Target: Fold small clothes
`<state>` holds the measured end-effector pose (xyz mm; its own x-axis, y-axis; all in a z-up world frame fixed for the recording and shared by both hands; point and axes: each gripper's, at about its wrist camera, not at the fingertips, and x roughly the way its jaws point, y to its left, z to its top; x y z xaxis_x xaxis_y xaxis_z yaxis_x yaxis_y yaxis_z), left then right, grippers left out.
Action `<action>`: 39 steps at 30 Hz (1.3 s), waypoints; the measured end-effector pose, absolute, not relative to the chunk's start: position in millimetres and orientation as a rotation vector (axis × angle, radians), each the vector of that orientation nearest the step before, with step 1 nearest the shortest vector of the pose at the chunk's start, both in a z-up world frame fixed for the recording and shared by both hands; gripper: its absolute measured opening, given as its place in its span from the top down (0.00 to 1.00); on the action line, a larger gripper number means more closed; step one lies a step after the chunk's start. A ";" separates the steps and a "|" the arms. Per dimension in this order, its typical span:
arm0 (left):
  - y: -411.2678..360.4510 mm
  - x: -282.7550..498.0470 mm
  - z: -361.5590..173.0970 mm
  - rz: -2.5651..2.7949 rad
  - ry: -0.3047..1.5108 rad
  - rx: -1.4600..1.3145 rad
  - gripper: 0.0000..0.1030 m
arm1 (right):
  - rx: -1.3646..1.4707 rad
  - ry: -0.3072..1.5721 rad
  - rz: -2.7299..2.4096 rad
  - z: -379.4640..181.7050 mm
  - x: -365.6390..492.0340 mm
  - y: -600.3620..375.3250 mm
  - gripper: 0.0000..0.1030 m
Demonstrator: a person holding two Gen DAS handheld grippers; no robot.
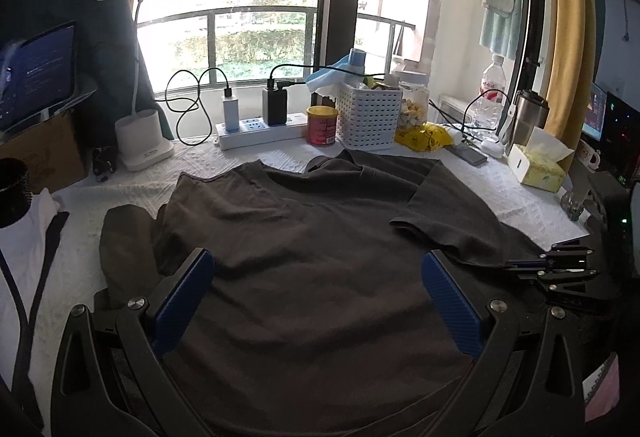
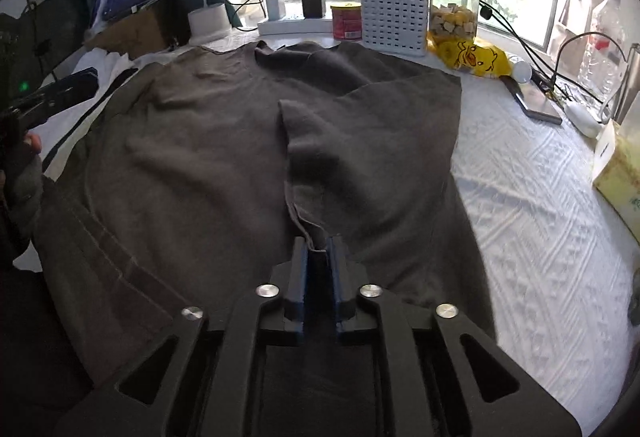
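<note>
shirt: a dark grey-brown t-shirt [image 1: 304, 237] lies spread over the middle of the surface [image 2: 540, 197], which is covered with a white textured cloth; its neckline points toward the window.
right sleeve side: one side of the shirt is folded inward over the body, and a raised ridge of cloth runs from the fold down to the right gripper.
left sleeve: the other sleeve lies flat at the shirt's left edge, partly over the white cloth.
left gripper: the left gripper [image 1: 318, 277] hangs over the lower part of the shirt with its blue pads [image 1: 184, 301] spread wide; nothing sits between them but the flat cloth beneath.
right gripper: the right gripper [image 2: 319, 257] has its jaws set close together with a narrow gap, and the ridge of shirt cloth reaches in between them; whether the pads press on the cloth i cannot tell.
hand: a hand in a grey sleeve shows at the left edge of the right wrist view, behind the left gripper.
back of the surface: a white power strip [image 1: 256, 131] with chargers plugged in, a red can [image 1: 322, 125], a white perforated basket [image 1: 370, 113], a jar of snacks [image 2: 454, 3] and a yellow duck bag [image 2: 476, 57] stand along the window side, just beyond the shirt's collar.
sides: a white desk lamp [image 1: 142, 133] stands far left; a tissue box [image 1: 540, 165] and a metal tumbler [image 1: 528, 117] stand far right.
</note>
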<state>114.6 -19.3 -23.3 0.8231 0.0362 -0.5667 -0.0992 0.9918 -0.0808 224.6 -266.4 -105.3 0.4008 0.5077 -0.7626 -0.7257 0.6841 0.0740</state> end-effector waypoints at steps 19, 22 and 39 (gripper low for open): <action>53.0 91.2 -28.9 0.172 0.607 -0.183 0.01 | -0.321 0.837 0.805 -83.2 208.4 -213.0 0.63; 74.3 86.6 -26.3 0.195 0.591 -0.211 0.01 | -0.315 0.829 0.809 -78.8 209.7 -201.8 0.63; 166.3 119.5 -37.0 0.126 0.593 -0.321 0.41 | -0.334 0.813 0.806 -62.5 226.8 -146.4 0.63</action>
<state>119.5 166.3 -37.0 0.8234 0.0248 -0.5669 -0.2078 0.9428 -0.2606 226.8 -146.4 -62.5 0.4190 0.5079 -0.7527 -0.7484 0.6625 0.0305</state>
